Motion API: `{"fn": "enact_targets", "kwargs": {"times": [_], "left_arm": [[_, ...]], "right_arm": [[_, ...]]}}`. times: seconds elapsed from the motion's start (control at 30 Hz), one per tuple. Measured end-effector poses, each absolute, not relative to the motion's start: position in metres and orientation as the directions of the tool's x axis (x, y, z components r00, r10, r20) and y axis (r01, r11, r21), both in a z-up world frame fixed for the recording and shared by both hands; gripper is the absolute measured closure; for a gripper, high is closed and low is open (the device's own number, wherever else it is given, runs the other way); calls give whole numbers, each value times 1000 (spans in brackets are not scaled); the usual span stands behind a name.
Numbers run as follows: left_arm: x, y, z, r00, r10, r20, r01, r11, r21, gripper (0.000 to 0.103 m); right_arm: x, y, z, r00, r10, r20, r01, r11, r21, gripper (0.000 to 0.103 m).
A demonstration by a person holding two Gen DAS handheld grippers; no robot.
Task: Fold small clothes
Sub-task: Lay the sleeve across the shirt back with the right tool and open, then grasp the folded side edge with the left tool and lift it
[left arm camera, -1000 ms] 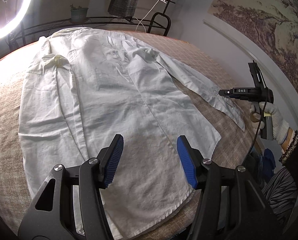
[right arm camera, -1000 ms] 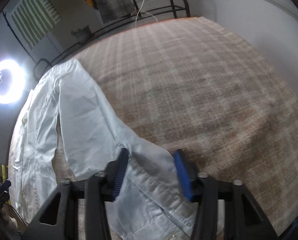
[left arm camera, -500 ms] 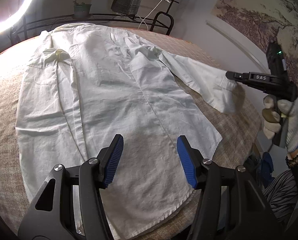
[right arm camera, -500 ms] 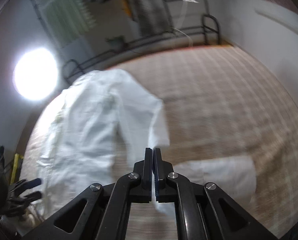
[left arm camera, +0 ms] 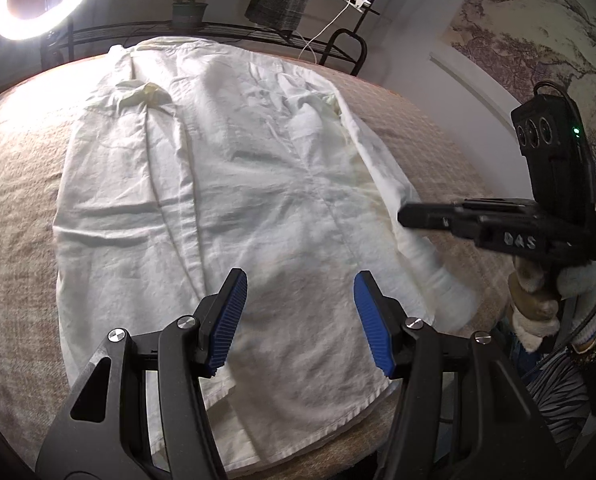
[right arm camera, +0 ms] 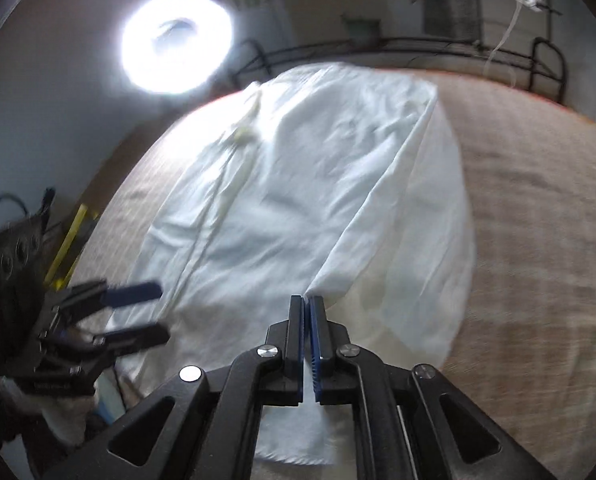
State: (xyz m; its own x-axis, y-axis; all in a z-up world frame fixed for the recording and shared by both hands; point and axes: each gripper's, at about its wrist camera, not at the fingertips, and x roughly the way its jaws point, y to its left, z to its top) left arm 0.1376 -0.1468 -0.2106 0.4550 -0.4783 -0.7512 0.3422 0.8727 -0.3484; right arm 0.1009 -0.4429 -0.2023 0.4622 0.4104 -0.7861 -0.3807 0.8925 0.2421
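A white long-sleeved shirt [left arm camera: 226, 208] lies spread on the bed, collar [left arm camera: 144, 92] at the far end, hem nearest me. My left gripper [left arm camera: 298, 312] is open and empty, hovering above the hem. My right gripper [right arm camera: 307, 308] is shut on the shirt's right sleeve [right arm camera: 382, 208] and holds it lifted over the shirt's right side. In the left wrist view the right gripper [left arm camera: 408, 218] sits at the right, with the sleeve [left arm camera: 430, 264] hanging from it. The left gripper [right arm camera: 154, 312] shows at the left of the right wrist view.
The shirt lies on a brown checked bedcover [left arm camera: 14, 208]. A ring light [left arm camera: 38, 4] glows at the far left. A black metal rack [left arm camera: 338, 44] with hanging cloth and a white cable stands behind the bed. A wall with a landscape mural [left arm camera: 538, 32] is at the right.
My right gripper closed on the sleeve end, lifted it off the bedcover and carried it left over the shirt's right side. My left gripper stayed open above the hem.
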Motion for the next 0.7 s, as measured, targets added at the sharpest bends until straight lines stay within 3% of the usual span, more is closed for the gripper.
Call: {"fn": "enact_targets", "kwargs": {"times": [0.03,0.1,0.23,0.5,0.7], "left_arm": [[138,-146,-213,451,-478,-754,337,873,-352,46],[139,-147,-217,439,-487,-755,317,870,-377,46],[144,-162,-223,418,-520,-745,311,852,-421,46],[150,-215,-241,336,-607,-720,359,789,-498,46],[145,-235,-248,329,-579,-746,402,801,-444,47]], "right_arm": [[99,-440,-204,437,421,-795,-405,881,244,95],[97,-437,-204,389,447,-806,-445,857,260,69],[99,-450,-184,445,462,-767,-461,852,246,68],[184,-501,-155,570,389,-724,-260,921,291,63],[266,-504,-164,563,345,-751,-199,939,281,60]]}}
